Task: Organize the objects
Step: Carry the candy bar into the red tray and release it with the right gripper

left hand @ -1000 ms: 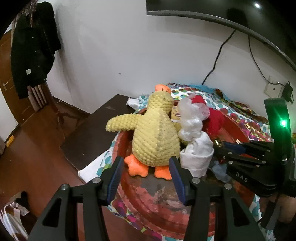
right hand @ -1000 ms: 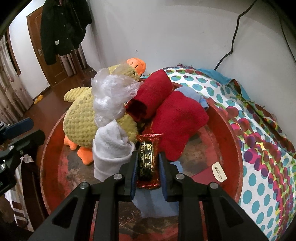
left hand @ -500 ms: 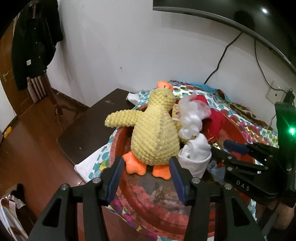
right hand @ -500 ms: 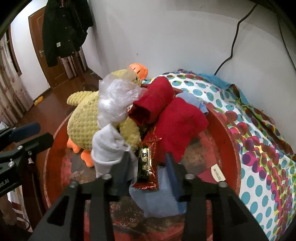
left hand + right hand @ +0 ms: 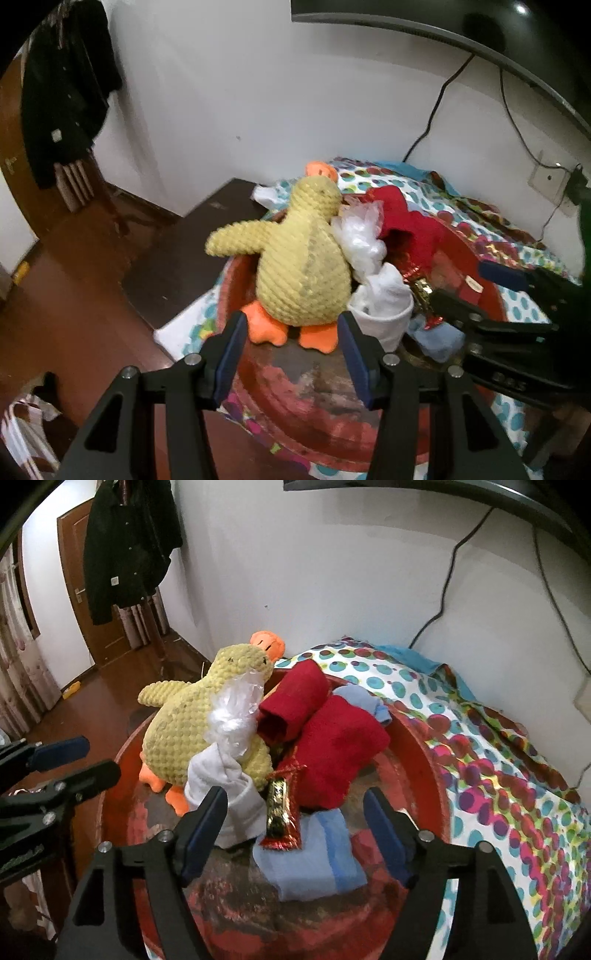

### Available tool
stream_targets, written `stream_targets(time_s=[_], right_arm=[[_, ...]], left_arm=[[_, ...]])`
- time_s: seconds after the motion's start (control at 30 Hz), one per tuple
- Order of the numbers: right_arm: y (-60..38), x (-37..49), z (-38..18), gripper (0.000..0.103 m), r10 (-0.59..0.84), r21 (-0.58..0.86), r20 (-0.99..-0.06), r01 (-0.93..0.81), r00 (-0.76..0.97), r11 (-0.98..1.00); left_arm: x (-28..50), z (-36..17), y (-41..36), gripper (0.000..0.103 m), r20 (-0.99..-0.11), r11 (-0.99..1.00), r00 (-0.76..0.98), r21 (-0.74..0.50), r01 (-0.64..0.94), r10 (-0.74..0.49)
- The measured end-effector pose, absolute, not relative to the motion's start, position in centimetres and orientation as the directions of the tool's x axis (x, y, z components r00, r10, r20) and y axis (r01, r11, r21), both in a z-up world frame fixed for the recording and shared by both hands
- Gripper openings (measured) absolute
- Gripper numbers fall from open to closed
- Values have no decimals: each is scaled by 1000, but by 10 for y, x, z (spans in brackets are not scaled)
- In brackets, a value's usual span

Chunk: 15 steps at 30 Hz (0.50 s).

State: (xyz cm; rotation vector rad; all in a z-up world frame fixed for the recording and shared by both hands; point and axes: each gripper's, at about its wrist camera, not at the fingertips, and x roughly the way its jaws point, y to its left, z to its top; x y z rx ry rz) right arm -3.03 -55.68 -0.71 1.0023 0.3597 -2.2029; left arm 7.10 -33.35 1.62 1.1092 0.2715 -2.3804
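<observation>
Right now both grippers, left [image 5: 291,345] and right [image 5: 295,825], hover with jaws apart over the packed basin [image 5: 424,746], where the snack [image 5: 282,814] leans loosely and could slide if nudged.

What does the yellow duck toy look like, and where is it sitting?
The yellow duck toy is a bumpy, knitted-looking plush with an orange beak, orange feet and a stubby wing sticking out sideways. It sits upright in the red basin, facing away from the left camera. A crinkly plastic bag and a white sock press against its side.
</observation>
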Motion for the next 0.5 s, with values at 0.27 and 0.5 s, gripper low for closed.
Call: stream_targets(time_s=[0.27, 0.5], right_arm=[[-525, -10, 6, 93, -387, 3, -766, 598, -514, -801], [-524, 7, 10, 96, -287, -64, -804, 556, -520, -829]], left_arm=[[67, 22, -320, 52, -762, -860, -544, 32, 510, -351], [62, 21, -308, 52, -776, -867, -536, 28, 497, -333]])
